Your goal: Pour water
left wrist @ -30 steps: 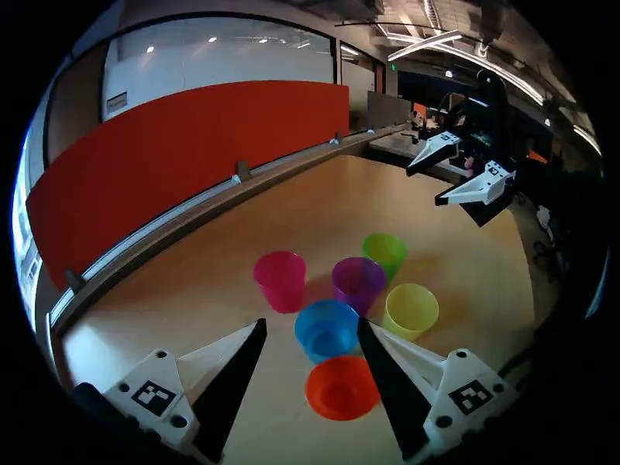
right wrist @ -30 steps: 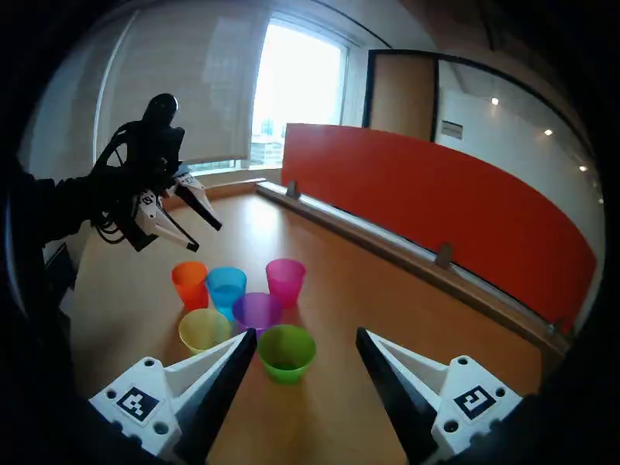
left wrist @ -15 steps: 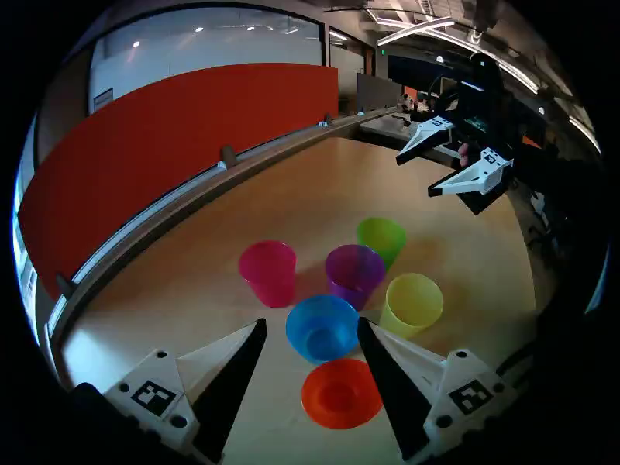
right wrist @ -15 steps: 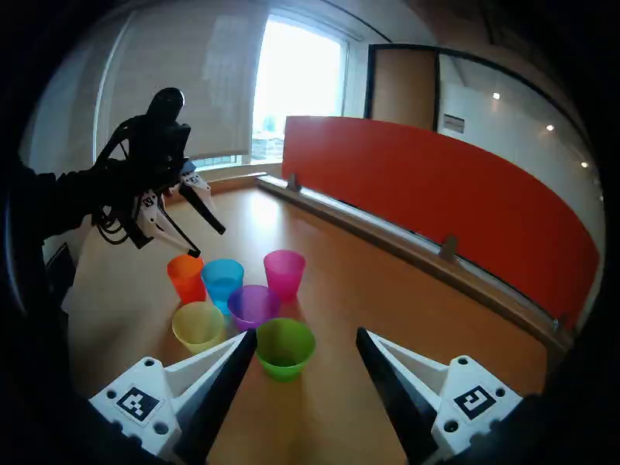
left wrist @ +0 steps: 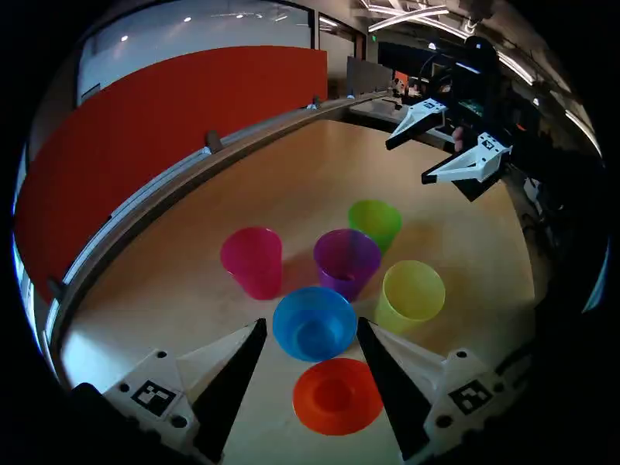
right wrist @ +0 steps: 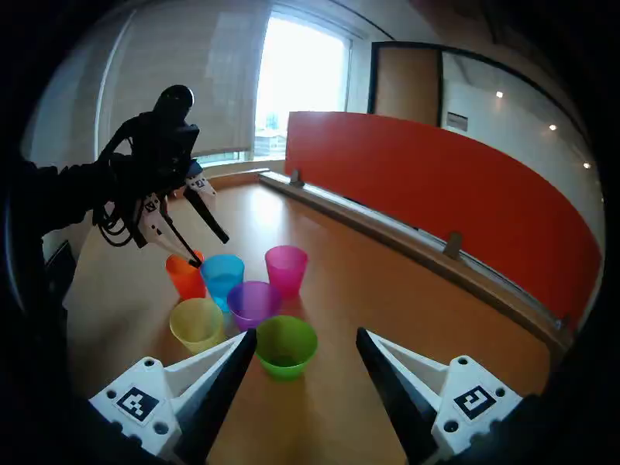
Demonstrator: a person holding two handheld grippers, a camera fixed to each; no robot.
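Note:
Several plastic cups stand close together on the wooden table. In the left gripper view my left gripper [left wrist: 310,333] is open above the blue cup [left wrist: 315,323], with the orange cup [left wrist: 337,395] nearest, the pink cup [left wrist: 253,261], purple cup [left wrist: 346,262], yellow cup [left wrist: 410,291] and green cup [left wrist: 375,223] beyond. In the right gripper view my right gripper [right wrist: 304,342] is open over the green cup [right wrist: 286,346]. The left gripper [right wrist: 208,248], held by a hand, hovers above the orange cup [right wrist: 184,275] and blue cup [right wrist: 222,274]. The right gripper [left wrist: 407,160] hangs open farther off.
An orange partition [left wrist: 155,132] with a rail runs along the table's far edge [left wrist: 232,147]. A bright window [right wrist: 302,85] lies behind the other end. Bare tabletop [right wrist: 364,287] spreads around the cups. A dark sleeve [right wrist: 54,194] reaches in from the left.
My left gripper has come lower and closer over the orange and blue cups. The right gripper has edged slightly toward the green cup. Both stay open.

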